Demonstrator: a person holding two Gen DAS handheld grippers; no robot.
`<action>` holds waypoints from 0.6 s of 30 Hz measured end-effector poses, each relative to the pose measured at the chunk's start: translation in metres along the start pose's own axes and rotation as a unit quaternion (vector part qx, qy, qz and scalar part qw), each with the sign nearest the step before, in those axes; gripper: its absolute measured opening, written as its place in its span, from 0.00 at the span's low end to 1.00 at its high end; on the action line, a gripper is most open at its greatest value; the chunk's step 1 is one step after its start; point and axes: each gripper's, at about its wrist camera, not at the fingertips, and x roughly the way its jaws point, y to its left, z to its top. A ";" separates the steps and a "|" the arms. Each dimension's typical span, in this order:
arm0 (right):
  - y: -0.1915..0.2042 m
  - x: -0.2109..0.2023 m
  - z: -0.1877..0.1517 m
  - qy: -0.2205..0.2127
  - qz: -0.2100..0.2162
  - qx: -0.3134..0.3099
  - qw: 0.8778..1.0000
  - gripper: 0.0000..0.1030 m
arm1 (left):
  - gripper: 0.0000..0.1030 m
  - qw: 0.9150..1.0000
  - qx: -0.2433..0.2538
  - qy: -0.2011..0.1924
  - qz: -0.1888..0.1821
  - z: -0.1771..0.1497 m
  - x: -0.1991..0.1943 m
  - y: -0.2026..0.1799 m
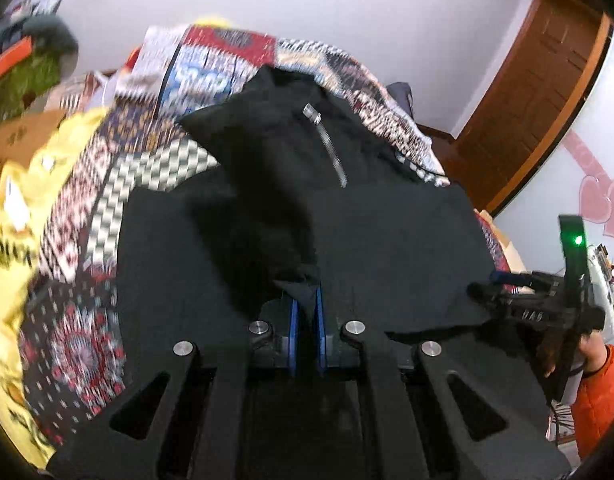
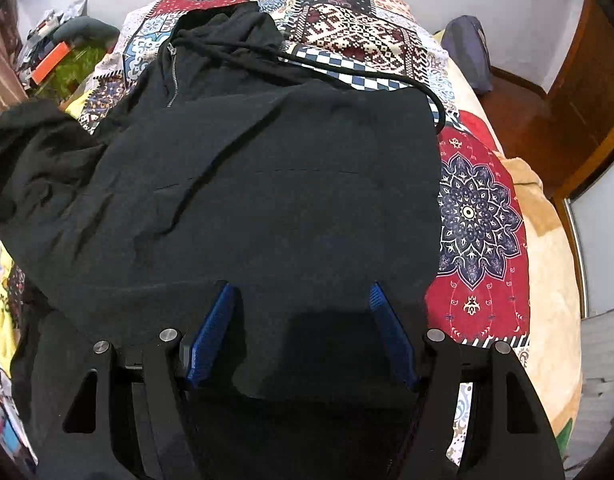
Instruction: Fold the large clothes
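A black zip hoodie lies spread on a patterned bedspread; it also shows in the left wrist view. Its silver zipper runs up toward the collar, and a black drawstring trails off to the right. My left gripper is shut on a fold of the hoodie's black fabric near its lower edge. My right gripper is open, its blue pads spread either side of the hoodie's near edge. The right gripper also shows in the left wrist view at the hoodie's right edge.
A yellow garment lies at the left of the bed. Clutter and an orange box sit at the far left. A wooden door and a dark blue pillow are at the right.
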 end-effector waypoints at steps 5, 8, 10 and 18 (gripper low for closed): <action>-0.004 -0.002 0.000 0.006 0.006 0.006 1.000 0.68 | 0.09 0.999 -0.038 0.027 -0.011 -0.025 0.008 0.019; -0.001 -0.001 -0.003 0.006 0.003 0.005 1.000 0.69 | 0.11 0.997 -0.056 0.046 0.003 -0.038 0.013 0.031; 0.001 -0.003 -0.004 0.005 0.003 0.005 1.000 0.69 | 0.13 0.996 -0.069 0.051 0.007 -0.046 0.013 0.041; 0.004 -0.006 -0.009 0.005 0.000 0.002 1.000 0.69 | 0.25 0.994 -0.086 0.056 0.023 -0.056 -0.002 0.063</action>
